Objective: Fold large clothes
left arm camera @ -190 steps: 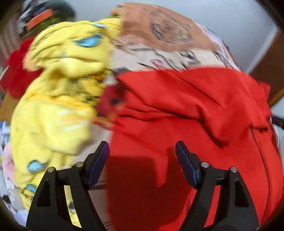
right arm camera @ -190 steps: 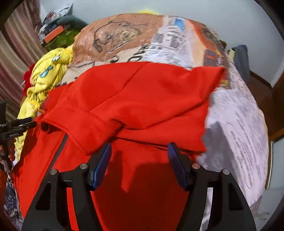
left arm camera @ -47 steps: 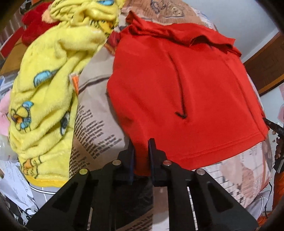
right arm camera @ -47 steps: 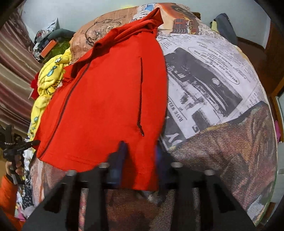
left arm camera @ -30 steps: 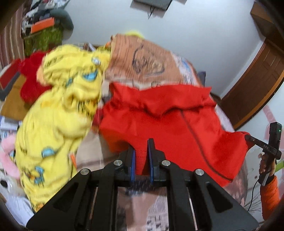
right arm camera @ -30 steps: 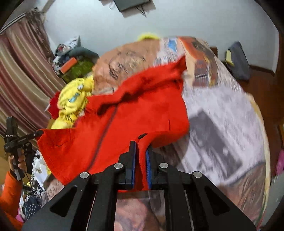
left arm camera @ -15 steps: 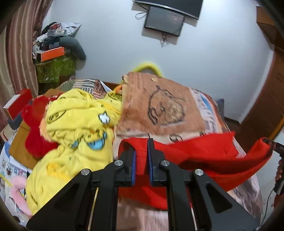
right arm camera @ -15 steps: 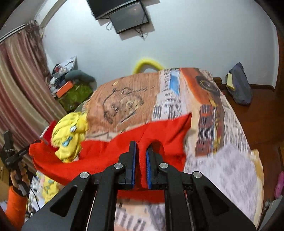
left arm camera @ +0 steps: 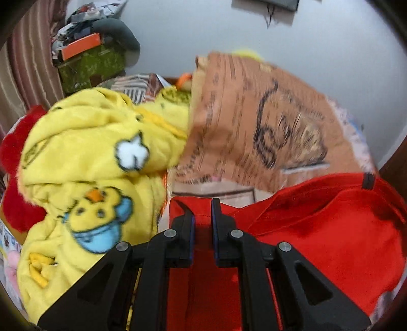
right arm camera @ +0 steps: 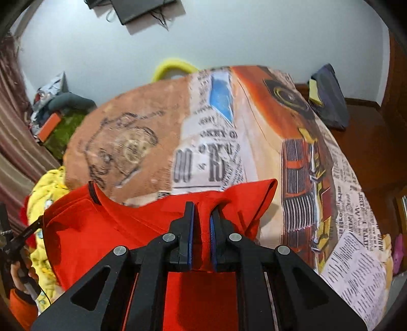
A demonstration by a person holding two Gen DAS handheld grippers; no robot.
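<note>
jacket point(left arm camera: 318, 229) on bed point(left arm camera: 254, 127), blanket point(left arm camera: 89, 152) left

Bedspread point(left arm camera: 267, 122) print blurred (left view); red jacket point(right arm camera: 106, 229) cut off below

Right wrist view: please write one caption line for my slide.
Right gripper shut on red jacket above newspaper-print bedspread.

Before you stands a pale, blue-grey wall point(right arm camera: 254, 38) carrying a dark wall-mounted screen point(right arm camera: 142, 10) with cables hanging below it. A striped curtain point(right arm camera: 12, 152) hangs at your left. Beside it, a cluttered stack holds an orange box point(left arm camera: 81, 48) on a green patterned box point(left arm camera: 94, 66). The bed point(right arm camera: 254, 142) wears a newspaper-print cover. At your right, a wooden floor point(right arm camera: 368, 137) bears a dark bag point(right arm camera: 328, 96) set against the wall.
</note>
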